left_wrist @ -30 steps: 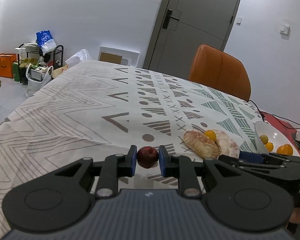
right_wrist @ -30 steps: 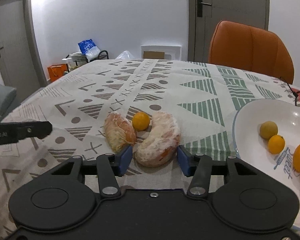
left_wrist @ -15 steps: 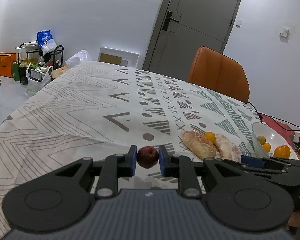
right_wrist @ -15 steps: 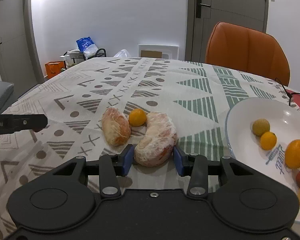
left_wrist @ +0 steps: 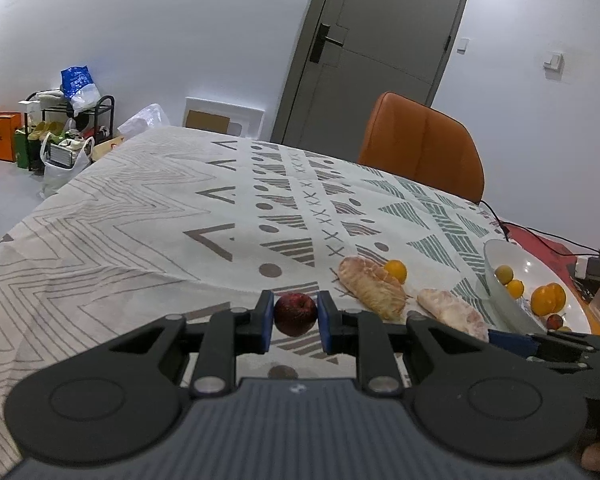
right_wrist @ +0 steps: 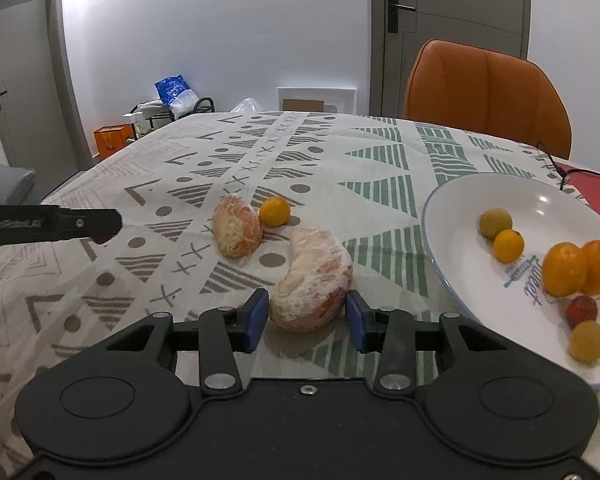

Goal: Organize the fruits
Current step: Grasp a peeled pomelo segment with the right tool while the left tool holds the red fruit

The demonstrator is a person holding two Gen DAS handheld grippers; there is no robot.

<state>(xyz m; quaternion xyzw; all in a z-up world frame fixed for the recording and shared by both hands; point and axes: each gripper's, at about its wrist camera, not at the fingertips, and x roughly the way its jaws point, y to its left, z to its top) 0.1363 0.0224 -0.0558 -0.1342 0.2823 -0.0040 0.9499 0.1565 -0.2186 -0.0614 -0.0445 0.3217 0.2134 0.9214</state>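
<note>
Peeled segment (right_wrist: 310,280) lifted off its neighbour; right hand-held gripper (right_wrist: 306,314) hides its base.

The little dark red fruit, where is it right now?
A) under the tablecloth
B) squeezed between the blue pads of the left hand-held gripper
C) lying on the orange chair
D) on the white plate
B: in the left wrist view the dark red fruit sits pinched between the two blue pads of the left hand-held gripper, above the patterned tablecloth.
</note>
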